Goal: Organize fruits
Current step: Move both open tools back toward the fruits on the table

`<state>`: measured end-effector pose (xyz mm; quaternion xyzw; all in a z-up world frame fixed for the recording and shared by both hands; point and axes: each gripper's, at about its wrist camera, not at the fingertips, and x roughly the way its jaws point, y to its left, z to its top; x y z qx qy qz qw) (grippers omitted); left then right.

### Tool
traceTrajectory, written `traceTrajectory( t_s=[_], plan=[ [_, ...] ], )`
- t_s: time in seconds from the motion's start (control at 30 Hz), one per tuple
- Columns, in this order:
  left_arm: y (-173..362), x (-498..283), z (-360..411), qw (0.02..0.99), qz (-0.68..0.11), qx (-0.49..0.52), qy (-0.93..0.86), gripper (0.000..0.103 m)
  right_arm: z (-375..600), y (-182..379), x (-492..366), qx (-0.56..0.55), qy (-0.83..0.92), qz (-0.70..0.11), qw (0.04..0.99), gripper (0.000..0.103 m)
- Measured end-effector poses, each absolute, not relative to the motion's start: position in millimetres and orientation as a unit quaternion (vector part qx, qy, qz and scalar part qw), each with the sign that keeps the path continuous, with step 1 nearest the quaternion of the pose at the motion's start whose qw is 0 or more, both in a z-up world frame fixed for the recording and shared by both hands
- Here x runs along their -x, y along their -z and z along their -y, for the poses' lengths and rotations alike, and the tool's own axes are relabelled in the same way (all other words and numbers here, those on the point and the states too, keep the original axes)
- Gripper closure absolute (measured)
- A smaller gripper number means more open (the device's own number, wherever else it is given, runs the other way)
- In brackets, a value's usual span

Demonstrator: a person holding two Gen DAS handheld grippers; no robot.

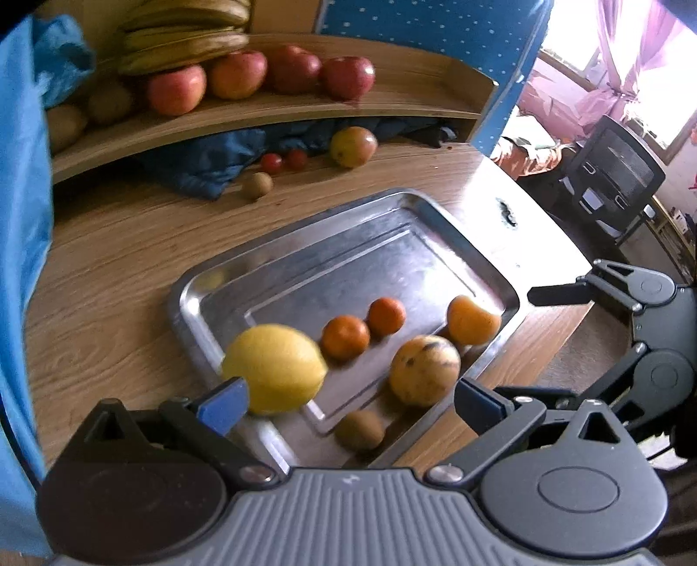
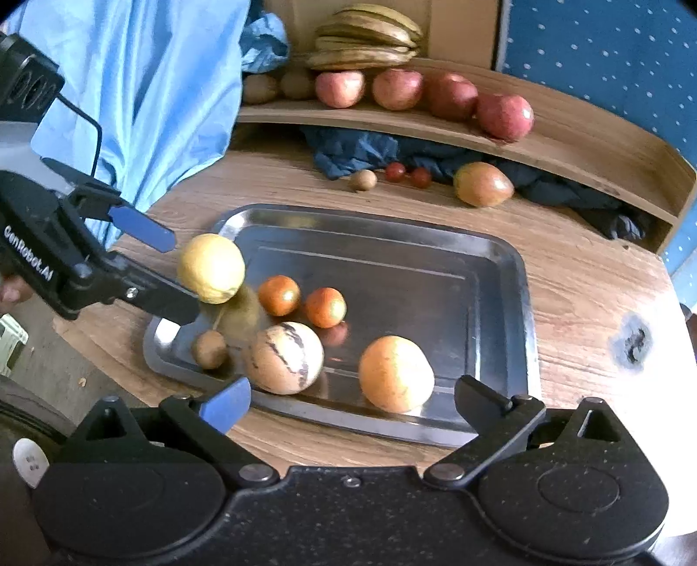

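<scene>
A steel tray (image 1: 440, 230) (image 2: 501, 257) lies on the wooden table. In it are two small oranges (image 1: 345, 337) (image 2: 279, 295), a larger orange (image 1: 470, 320) (image 2: 395, 373), a speckled yellow fruit (image 1: 424, 370) (image 2: 285, 358) and a kiwi (image 1: 359, 429) (image 2: 209, 348). A yellow lemon (image 1: 274, 368) (image 2: 212, 267) hangs blurred over the tray's left rim, just off my left gripper's fingers (image 1: 224, 405). My left gripper (image 1: 348, 402) (image 2: 174, 272) is open. My right gripper (image 2: 353, 400) (image 1: 505, 344) is open and empty at the tray's near edge.
A wooden shelf (image 2: 566, 143) at the back holds several apples (image 2: 505, 115), bananas (image 2: 368, 37) and kiwis. Under it lie a mango (image 2: 482, 183), two cherry tomatoes (image 2: 395, 171), a kiwi (image 2: 363, 180) and dark blue cloth (image 2: 357, 152). A light blue curtain (image 2: 143, 87) hangs left.
</scene>
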<state>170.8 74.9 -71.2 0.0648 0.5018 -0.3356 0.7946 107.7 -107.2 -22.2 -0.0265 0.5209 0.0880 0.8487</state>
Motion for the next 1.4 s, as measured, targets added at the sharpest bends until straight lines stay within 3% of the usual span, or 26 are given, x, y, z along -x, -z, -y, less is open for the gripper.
traceTrajectory(
  t_s=[0.43, 1.4],
  plan=[
    [68, -177, -103, 0.810, -0.504, -0.056, 0.293, 0.000, 86, 16, -131, 0.047, -0.121, -0.513, 0.849, 0.002],
    [77, -241, -32, 0.828, -0.511, -0.048, 0.228, 0.000, 147, 35, -194, 0.049, -0.134, -0.511, 0.848, 0.001]
  ],
)
